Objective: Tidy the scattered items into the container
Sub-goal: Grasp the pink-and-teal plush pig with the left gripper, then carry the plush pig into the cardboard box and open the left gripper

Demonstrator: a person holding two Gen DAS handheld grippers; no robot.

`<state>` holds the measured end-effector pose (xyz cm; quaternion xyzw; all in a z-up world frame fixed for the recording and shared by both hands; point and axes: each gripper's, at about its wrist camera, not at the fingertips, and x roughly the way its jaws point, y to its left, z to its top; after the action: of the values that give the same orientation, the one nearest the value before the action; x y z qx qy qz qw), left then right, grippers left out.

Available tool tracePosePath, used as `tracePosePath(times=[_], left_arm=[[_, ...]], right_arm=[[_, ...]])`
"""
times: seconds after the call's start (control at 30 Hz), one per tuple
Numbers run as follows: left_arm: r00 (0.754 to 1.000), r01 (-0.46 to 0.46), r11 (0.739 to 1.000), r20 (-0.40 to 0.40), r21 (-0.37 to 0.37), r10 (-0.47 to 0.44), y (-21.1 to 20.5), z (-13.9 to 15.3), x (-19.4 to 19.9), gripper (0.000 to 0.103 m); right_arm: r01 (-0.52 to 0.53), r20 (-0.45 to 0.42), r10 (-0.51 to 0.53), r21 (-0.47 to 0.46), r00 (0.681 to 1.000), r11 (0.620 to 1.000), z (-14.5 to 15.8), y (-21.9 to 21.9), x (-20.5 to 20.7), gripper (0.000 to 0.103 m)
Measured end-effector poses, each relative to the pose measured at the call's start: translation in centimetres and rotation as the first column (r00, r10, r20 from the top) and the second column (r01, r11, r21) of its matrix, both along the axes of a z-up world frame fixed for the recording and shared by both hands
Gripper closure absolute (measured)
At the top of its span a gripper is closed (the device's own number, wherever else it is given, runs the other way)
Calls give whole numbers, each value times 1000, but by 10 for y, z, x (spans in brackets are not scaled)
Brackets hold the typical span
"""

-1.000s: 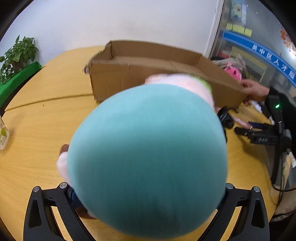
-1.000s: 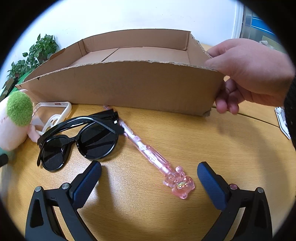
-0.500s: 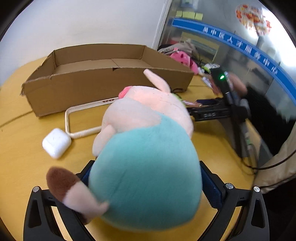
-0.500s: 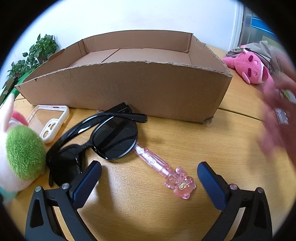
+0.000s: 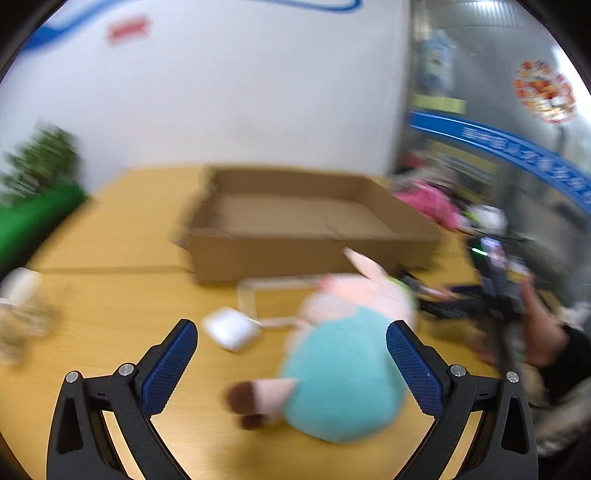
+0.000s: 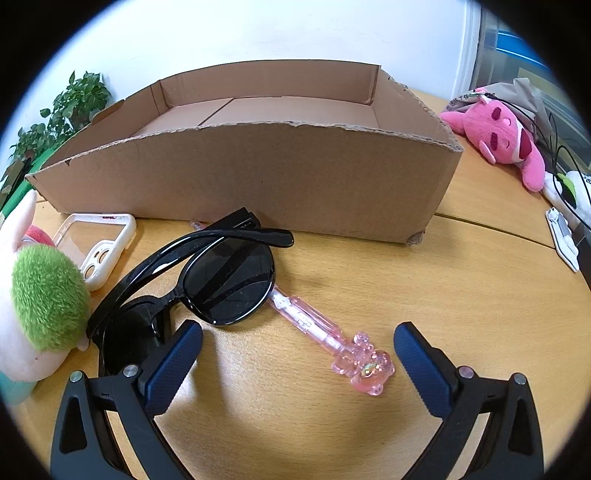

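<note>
Right wrist view: both tools, left tool [image 5: 291, 345] and right tool [image 6: 298, 343], gape wide, empty, over wooden table [image 6: 461, 295]; cardboard box [image 6: 258, 173] backs onto white wall [image 6: 258, 33].

Potted plant [image 6: 62, 114] stands at table's [image 6: 480, 295] far left edge. Pink plush [image 6: 498, 136] lies by far right edge, beside tangled black cables [image 6: 561, 155].

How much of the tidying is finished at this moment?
Nothing looks done: the box appears empty inside. Nothing is in hand either: the left gripper is open, with the plush lying on the table between its fingers, and the right gripper is open over bare table. Left outside the box: plush, sunglasses, pink pen, phone case and earbud case.
</note>
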<state>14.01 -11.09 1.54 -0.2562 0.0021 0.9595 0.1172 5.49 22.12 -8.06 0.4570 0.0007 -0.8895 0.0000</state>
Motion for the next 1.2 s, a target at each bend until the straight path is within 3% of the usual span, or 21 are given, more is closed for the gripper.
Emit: tracePosePath(times=[0.07,0.3,0.4,0.5,0.67,0.7,0.8,0.83,1.03,1.2], left_arm=[[997,-72,997,-44,-23,71,0,3,3,0],[997,-28,994,72,102,20,3,-1,-16,0],[993,27,990,114,138,-43,7,-3,-22,0],[963,140,973,204,182,-177,18,-11,-32,0],[912,209,961,318,180,-258,37,-35,-42,0],[905,211,966,342,152,-252,43,-41,-42,0],[908,209,976,359,64,-218,55,-49,-38,1],[911,210,976,353,54,-215,56,-49,-35,6],[918,178,982,347,69,-191,57,-49,-23,17],[909,183,979,365,85,-202,62,-45,-16,19]], right_arm=[[-10,3,10,0,1000,1000,1,-1,4,0],[-12,13,12,1,1000,1000,4,-1,47,0],[1,18,-1,0,1000,1000,4,-1,61,0],[0,15,0,-7,1000,1000,6,-4,72,0],[-55,-44,53,-42,998,998,19,-18,85,0],[-66,-65,63,-47,996,997,24,-20,87,0],[-86,-108,80,-61,991,994,33,-25,89,0],[-92,-113,85,-64,990,994,35,-27,88,0],[-145,-130,123,-173,984,974,44,-41,86,0],[-232,-148,193,-321,970,918,57,-56,80,0]])
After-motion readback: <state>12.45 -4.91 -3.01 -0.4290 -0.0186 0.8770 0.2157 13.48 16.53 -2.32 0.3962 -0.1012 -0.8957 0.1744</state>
